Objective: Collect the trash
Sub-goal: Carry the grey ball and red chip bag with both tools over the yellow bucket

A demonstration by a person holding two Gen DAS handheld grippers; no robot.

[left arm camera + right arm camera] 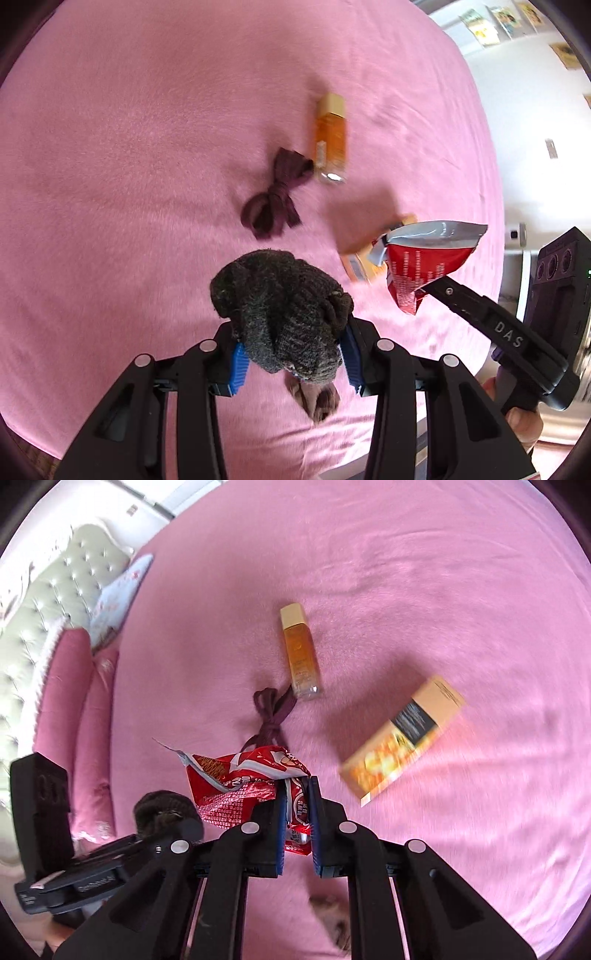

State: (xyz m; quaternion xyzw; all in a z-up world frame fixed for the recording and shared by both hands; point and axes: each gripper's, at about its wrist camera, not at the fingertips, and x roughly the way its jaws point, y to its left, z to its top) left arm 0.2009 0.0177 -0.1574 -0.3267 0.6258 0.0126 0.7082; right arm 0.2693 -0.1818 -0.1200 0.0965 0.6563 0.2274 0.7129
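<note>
Both grippers held items above the pink bed.

The left gripper (291, 354) had its fingers pinching a dark grey sock (284, 306); the right gripper (297, 812) had its fingers pressed on a red snack wrapper (240, 779). On the bed (406, 572), an amber bottle (299, 650) lay just beside a maroon bow (271, 716), with an orange box (402, 738) near them.

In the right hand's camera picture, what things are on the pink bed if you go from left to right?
Pillow → purple bow → orange bottle → orange box.
</note>
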